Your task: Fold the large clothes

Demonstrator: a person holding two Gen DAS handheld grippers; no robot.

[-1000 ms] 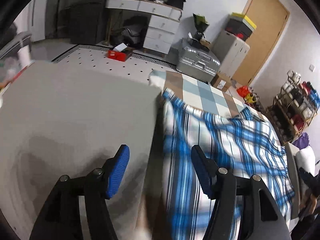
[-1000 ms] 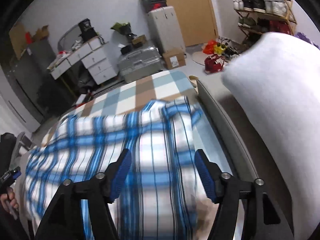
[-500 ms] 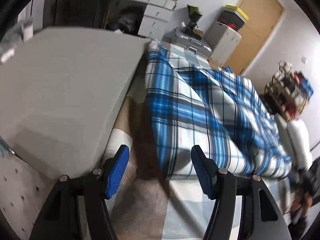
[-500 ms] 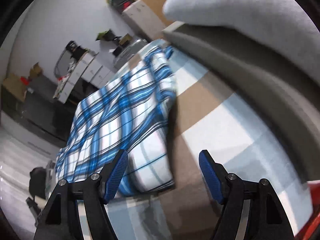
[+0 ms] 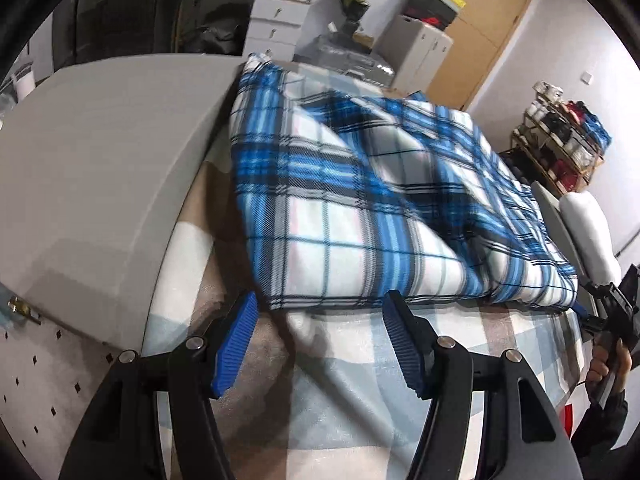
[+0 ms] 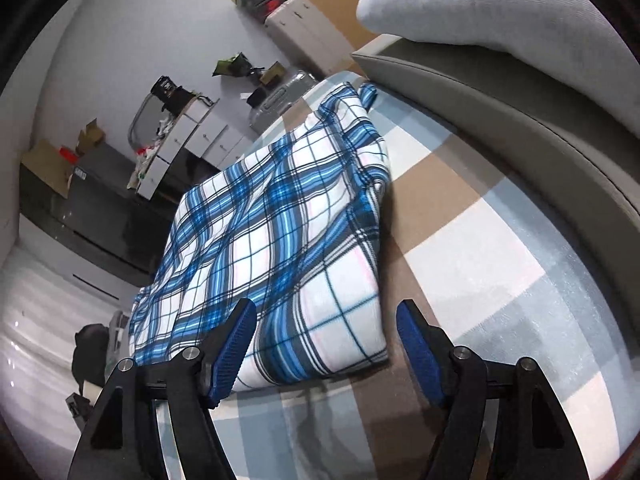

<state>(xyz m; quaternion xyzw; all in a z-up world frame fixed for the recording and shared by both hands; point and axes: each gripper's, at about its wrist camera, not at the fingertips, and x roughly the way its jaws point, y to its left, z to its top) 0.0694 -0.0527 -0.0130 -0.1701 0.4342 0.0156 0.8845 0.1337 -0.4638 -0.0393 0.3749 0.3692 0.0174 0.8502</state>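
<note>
A blue, white and black plaid cloth (image 5: 360,200) lies folded on a checked beige, white and pale-blue cover (image 5: 360,400). My left gripper (image 5: 320,344) is open and empty, just short of the cloth's near left corner. In the right wrist view the same cloth (image 6: 280,248) lies ahead, and my right gripper (image 6: 326,354) is open and empty at its near right corner. The right gripper and the hand holding it also show at the far right of the left wrist view (image 5: 604,312).
A grey cushion (image 5: 100,168) borders the cover on the left. A grey armrest (image 6: 520,120) with a white pillow (image 6: 500,4) borders it on the right. White drawers (image 5: 264,4), a suitcase (image 5: 348,60), a door (image 5: 484,28) and a shoe rack (image 5: 560,136) stand beyond.
Both grippers have drawn back off the cloth toward its near edge. The cloth now lies settled and folded in front of them, with its near edge in view.
</note>
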